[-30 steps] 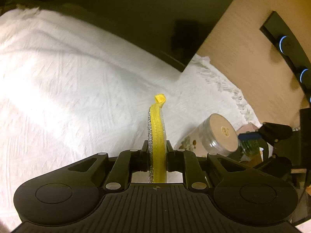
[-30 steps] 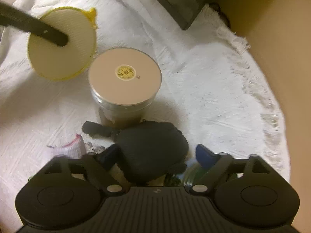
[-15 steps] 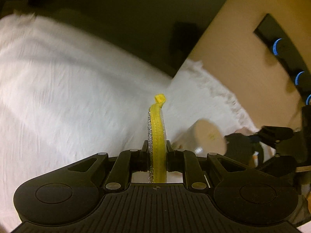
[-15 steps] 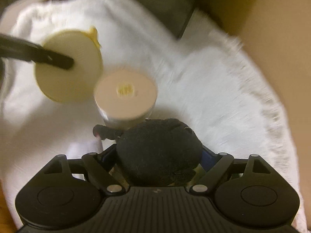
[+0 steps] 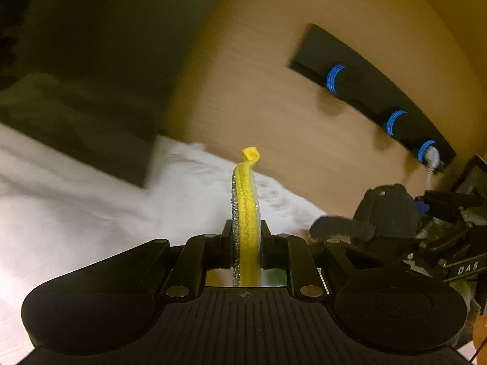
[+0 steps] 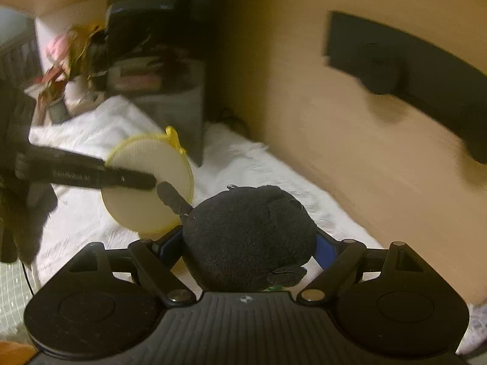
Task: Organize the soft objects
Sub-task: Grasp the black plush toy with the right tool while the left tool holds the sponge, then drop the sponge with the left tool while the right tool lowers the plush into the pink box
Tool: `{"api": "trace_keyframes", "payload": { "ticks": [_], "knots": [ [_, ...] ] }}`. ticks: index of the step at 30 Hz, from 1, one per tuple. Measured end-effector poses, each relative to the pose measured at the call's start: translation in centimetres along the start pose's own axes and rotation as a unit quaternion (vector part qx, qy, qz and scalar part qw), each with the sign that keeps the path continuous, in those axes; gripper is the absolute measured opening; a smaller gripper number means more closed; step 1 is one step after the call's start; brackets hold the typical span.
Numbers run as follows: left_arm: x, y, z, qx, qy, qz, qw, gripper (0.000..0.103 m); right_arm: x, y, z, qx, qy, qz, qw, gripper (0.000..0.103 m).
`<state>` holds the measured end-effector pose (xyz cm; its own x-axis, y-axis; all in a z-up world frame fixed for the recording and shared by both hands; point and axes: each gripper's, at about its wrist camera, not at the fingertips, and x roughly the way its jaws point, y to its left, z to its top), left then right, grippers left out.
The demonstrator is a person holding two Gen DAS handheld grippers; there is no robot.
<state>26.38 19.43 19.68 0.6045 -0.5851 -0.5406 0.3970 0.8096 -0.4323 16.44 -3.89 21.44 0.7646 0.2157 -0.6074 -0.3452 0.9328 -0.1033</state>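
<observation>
My left gripper [image 5: 246, 231] is shut on a round flat pad [image 5: 245, 200] with a yellow cloth rim and a glittery grey face, seen edge-on with its yellow loop at the top. The right wrist view shows the same pad [image 6: 143, 203] face-on, pale cream, clamped by a left finger [image 6: 91, 176]. My right gripper [image 6: 248, 243] is shut on a black plush toy [image 6: 249, 240], whose round body bulges up between the blue pads. The plush [image 5: 386, 213] also appears at the right of the left wrist view. Both things hang above the white cloth [image 6: 85, 219].
A wooden panel [image 5: 274, 106] rises behind the cloth, carrying a black rail with blue-ringed knobs [image 5: 395, 118]. A dark box [image 6: 173, 97] stands at the cloth's far edge. Cluttered items with pink and yellow flowers [image 6: 67, 60] sit at the far left.
Both grippers have risen and tipped up toward the wooden panel, carrying the pad and the plush. The lidded jar has dropped out of both views.
</observation>
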Motion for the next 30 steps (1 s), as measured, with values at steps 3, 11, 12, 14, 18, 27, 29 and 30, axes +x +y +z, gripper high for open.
{"api": "trace_keyframes", "payload": {
  "ticks": [3, 11, 12, 14, 18, 27, 29, 30],
  "knots": [
    [1.4, -2.3, 0.0, 0.011, 0.01, -0.021, 0.9997, 0.017, -1.7, -1.7, -0.7, 0.016, -0.013, -0.022, 1.0, 0.085],
    [5.7, -7.9, -0.7, 0.027, 0.046, -0.088, 0.9947, 0.017, -4.4, -6.5, -2.5, 0.072, -0.031, -0.089, 0.993, 0.085],
    [6.1, -8.4, -0.8, 0.029, 0.051, -0.095, 0.9938, 0.017, -4.3, -6.6, -2.8, 0.077, -0.032, -0.098, 0.992, 0.085],
    [7.3, -9.8, -1.2, 0.034, 0.064, -0.11, 0.9913, 0.017, -4.8, -7.5, -3.2, 0.092, -0.037, -0.119, 0.988, 0.085],
    [9.5, -12.1, -2.2, 0.047, 0.09, -0.134, 0.9858, 0.017, -5.8, -9.0, -4.1, 0.125, -0.047, -0.145, 0.98, 0.085],
    [14.5, -15.3, -5.3, 0.047, 0.148, -0.153, 0.9759, 0.017, -6.5, -10.6, -6.0, 0.183, -0.047, -0.164, 0.968, 0.085],
    [16.1, -15.8, -6.2, 0.03, 0.164, -0.166, 0.9719, 0.017, -6.1, -11.1, -6.7, 0.2, -0.04, -0.164, 0.965, 0.085],
    [17.2, -16.1, -6.8, 0.017, 0.171, -0.174, 0.9696, 0.017, -5.8, -11.5, -7.1, 0.207, -0.035, -0.165, 0.964, 0.085]
  ]
}}
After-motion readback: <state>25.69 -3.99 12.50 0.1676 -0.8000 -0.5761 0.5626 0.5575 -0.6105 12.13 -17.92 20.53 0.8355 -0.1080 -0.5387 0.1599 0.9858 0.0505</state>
